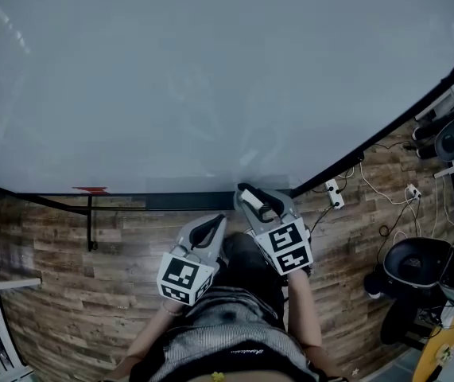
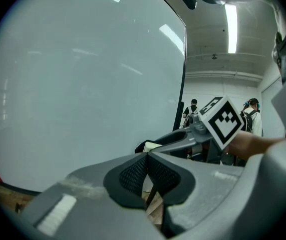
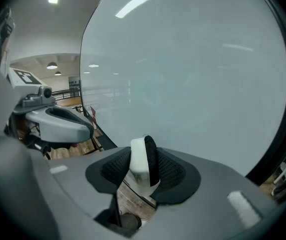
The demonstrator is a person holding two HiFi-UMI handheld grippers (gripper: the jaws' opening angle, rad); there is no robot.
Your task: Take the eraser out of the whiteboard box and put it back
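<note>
**Eraser held on edge above the whiteboard box, not yet set down**

In the right gripper view the right gripper [image 3: 143,168] has its fingers [image 3: 174,173] partly open and pressed on the eraser [image 3: 144,159]. The white-and-black block stands on its narrow edge and leans slightly. Only the lower part sits between the black mesh pads, and the top pokes out past the tips.

That shallow, edge-on hold is the main risk. If the fingers loosen early, or the eraser bumps the box rim on the way in, it can pivot or drop. It would then land on the wooden floor [image 1: 60,285] just below rather than inside.

The dark whiteboard box [image 1: 179,202] is a narrow strip along the lower edge of the whiteboard [image 1: 211,70], so there is little room for error. A tilted eraser may catch on the front lip or scrape the board face.

In the head view both forearms reach forward from the person's body at the bottom of the frame.

The left gripper [image 1: 211,229] sits nearer the body, short of the box and angled slightly down. Its fingers [image 2: 132,174] meet at the tips with nothing between them.

The right gripper is further forward and tipped more steeply down. Its tips and the eraser sit right over the right end of the box, close to the board.
</note>
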